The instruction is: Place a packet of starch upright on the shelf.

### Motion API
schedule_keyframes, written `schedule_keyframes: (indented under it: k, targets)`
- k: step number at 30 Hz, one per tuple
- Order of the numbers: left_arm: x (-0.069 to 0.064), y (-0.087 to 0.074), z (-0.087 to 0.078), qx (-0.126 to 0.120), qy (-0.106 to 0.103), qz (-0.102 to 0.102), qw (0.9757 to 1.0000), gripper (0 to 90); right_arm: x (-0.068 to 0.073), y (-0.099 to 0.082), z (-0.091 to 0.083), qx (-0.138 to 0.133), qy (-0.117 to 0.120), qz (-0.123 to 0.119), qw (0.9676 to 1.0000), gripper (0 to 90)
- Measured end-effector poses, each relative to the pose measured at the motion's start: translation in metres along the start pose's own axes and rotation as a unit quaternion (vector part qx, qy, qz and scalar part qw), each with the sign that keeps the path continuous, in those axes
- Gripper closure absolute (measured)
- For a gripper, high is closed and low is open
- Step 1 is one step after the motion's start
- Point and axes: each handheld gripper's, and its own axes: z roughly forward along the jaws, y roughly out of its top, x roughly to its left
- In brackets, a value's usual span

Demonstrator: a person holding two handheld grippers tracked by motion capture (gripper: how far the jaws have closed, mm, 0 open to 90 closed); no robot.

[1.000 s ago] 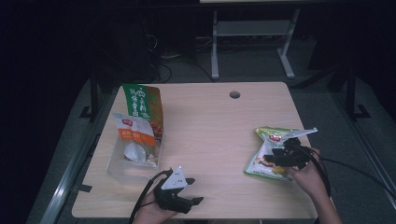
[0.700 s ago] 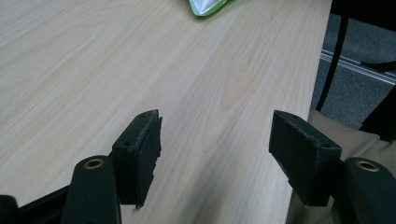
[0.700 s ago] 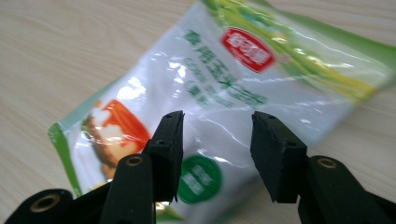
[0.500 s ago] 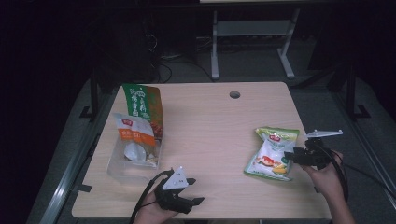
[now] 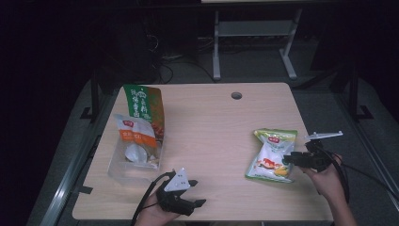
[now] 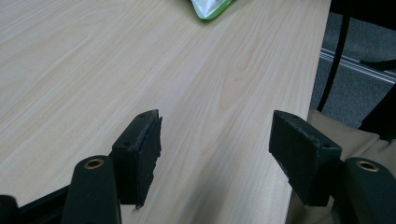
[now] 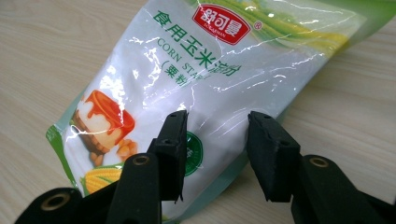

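Observation:
A white and green corn starch bag (image 5: 272, 155) (image 7: 187, 70) lies flat at the table's right side. My right gripper (image 5: 288, 160) (image 7: 217, 116) points left at the bag's right edge, low over it. Its jaws have just been closing; they stand apart with the bag's edge in the gap and do not pinch it. My left gripper (image 5: 196, 193) (image 6: 215, 116) rests at the table's front edge, open, with bare wood between its jaws. A corner of the corn starch bag (image 6: 210, 7) shows far ahead of it.
At the table's left lie a green snack bag (image 5: 143, 106) and, partly on it, a clear packet with a white and orange label (image 5: 135, 146). A cable hole (image 5: 236, 95) sits near the far edge. The light wooden table (image 5: 211, 132) ends just right of my right hand.
My right gripper drew back to the right, from on top of the corn starch bag to its right edge. The bag now lies flatter. The left gripper has not moved.

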Motion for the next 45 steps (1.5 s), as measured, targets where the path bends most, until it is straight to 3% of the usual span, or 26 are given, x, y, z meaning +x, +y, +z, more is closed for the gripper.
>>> schedule_keyframes:
  k: [11,23,25,30,36,41,44,45]
  targets:
    - [0.001,0.000,-0.001,-0.004,0.003,-0.002,1.0000,33.7,0.016,0.001,0.006,0.009,0.020,-0.011,0.9997,58.4]
    - [0.003,0.000,-0.002,0.001,0.005,-0.001,1.0000,33.7,0.042,0.002,0.014,0.022,0.040,-0.034,0.9984,55.9]
    - [0.003,0.000,-0.003,0.000,0.006,-0.001,1.0000,33.7,0.040,0.005,0.015,0.026,0.032,-0.042,0.9983,48.8]
    - [0.004,0.000,-0.003,-0.003,0.006,-0.004,1.0000,33.6,0.026,0.013,0.020,0.020,0.025,-0.025,0.9992,37.8]
    - [0.003,0.001,-0.001,-0.001,0.005,-0.001,1.0000,33.4,0.016,0.022,0.033,0.025,0.053,-0.005,0.9983,34.0]
    - [0.003,0.001,-0.001,-0.001,0.005,-0.002,1.0000,33.4,0.016,0.022,0.044,0.029,0.100,0.018,0.9944,47.7]
    - [0.004,0.001,-0.001,0.000,0.005,0.000,1.0000,33.4,0.016,0.020,0.044,0.026,0.106,0.020,0.9938,57.0]
    - [0.004,0.002,-0.001,0.001,0.004,-0.002,1.0000,33.4,0.016,0.020,0.044,0.025,0.105,0.021,0.9939,64.6]
